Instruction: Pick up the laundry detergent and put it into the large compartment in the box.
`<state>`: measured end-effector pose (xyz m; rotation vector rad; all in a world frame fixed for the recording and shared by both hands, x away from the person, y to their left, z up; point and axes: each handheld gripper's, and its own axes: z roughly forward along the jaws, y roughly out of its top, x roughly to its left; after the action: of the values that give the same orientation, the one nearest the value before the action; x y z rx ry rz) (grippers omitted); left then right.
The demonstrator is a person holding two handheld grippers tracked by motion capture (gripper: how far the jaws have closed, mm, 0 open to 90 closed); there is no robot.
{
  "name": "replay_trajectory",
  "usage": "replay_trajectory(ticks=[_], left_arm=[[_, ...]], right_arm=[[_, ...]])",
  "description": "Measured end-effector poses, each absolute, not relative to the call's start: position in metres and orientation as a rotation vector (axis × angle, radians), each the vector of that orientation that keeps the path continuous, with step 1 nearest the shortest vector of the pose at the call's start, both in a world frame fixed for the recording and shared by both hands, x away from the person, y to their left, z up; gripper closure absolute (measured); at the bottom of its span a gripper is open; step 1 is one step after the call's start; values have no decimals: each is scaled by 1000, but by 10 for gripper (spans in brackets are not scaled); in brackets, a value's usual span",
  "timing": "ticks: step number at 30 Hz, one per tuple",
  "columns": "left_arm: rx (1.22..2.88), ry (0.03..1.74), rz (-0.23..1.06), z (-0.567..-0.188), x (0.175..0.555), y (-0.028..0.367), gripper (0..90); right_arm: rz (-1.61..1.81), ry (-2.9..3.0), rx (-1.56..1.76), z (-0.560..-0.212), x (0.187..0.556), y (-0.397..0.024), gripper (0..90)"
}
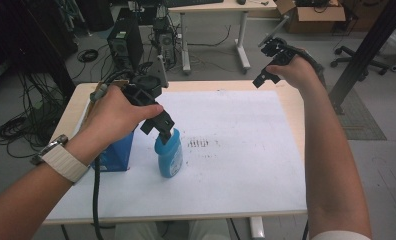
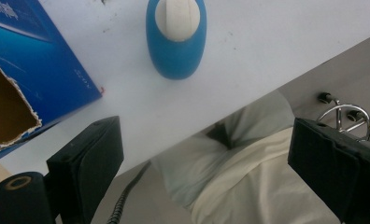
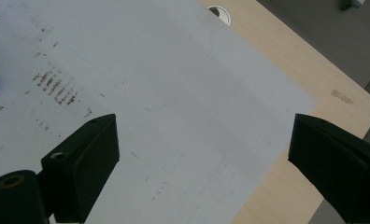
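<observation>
White sheet point(image 1: 236, 165), blue bottle point(image 1: 169, 155), label unreadable

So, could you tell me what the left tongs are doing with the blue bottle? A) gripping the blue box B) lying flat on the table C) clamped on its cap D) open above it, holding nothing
D: the left gripper view shows the left tongs spread wide with the blue bottle standing free beyond them.
</observation>
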<state>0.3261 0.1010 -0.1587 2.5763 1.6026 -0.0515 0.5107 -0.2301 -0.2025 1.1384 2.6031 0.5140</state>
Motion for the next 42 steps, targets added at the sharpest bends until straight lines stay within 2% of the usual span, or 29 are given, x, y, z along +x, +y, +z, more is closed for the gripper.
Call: replay_trajectory(ticks=[13, 20, 42], left_arm=[[2558, 1595, -40, -155, 325, 99, 95], [2540, 1597, -16, -153, 326, 98, 54], [2523, 1630, 3, -155, 349, 95, 72]], right_arm=[[524, 2591, 1125, -198, 504, -229, 86], [522, 2592, 1126, -199, 504, -228, 86], [527, 2595, 1115, -199, 503, -226, 86]])
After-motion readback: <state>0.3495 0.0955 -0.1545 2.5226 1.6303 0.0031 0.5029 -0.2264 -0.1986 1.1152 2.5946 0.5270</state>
